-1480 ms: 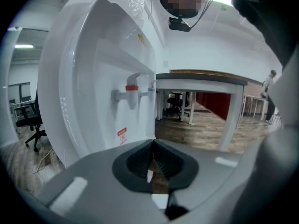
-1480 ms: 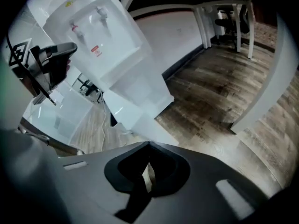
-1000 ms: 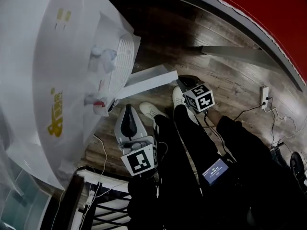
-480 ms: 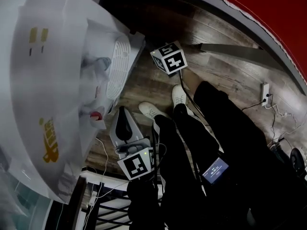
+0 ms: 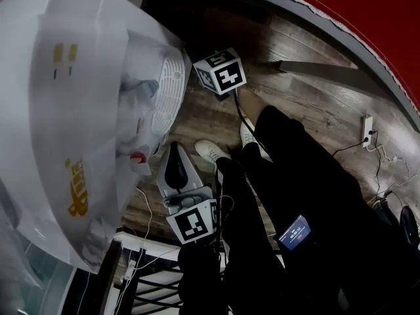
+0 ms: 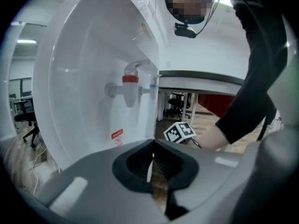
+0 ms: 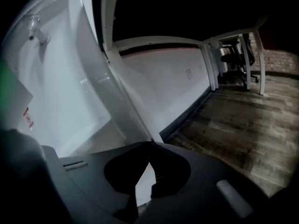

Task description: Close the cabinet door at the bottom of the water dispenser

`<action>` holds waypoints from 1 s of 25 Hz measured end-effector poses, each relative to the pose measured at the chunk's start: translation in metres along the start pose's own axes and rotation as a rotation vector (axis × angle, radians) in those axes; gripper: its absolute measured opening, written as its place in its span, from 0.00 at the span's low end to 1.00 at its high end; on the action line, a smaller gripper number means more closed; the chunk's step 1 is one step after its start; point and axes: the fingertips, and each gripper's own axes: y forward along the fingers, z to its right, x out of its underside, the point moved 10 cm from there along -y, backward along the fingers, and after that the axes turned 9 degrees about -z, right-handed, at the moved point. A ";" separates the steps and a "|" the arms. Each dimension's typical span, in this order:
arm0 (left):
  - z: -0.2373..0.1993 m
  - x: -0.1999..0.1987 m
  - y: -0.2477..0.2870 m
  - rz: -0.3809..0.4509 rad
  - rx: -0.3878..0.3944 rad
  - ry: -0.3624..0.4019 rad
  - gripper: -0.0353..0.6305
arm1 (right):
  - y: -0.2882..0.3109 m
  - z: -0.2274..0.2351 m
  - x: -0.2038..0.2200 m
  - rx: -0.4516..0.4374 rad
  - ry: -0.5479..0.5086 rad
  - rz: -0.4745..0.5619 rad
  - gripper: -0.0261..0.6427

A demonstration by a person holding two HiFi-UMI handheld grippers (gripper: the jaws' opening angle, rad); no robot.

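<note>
The white water dispenser point(image 5: 85, 110) fills the left of the head view, with its round drip tray point(image 5: 169, 87) and a red tap point(image 5: 136, 156). No cabinet door sticks out from its base; in the right gripper view only its flat white lower front point(image 7: 84, 111) shows. My right gripper point(image 5: 211, 74) is low beside the dispenser's base, just right of the drip tray, and its shut, empty jaws point(image 7: 149, 146) point at the front's edge. Whether they touch it I cannot tell. My left gripper point(image 5: 174, 153) hangs shut and empty in front of the taps point(image 6: 130, 80).
The floor is dark wood planks point(image 5: 308, 104). The person's legs and white shoes point(image 5: 210, 151) stand right of the dispenser. Cables and a wall socket point(image 5: 367, 130) lie at the right. A black rack point(image 5: 131, 274) is at the bottom left.
The white cabinet door that stuck out from the dispenser's base has swung in and out of sight. My right gripper moved up and left toward the dispenser. The left gripper stayed put.
</note>
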 end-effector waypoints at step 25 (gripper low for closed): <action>0.021 -0.222 -0.200 0.267 -0.016 0.114 0.06 | -0.501 -0.163 -0.108 0.047 -0.187 0.433 0.04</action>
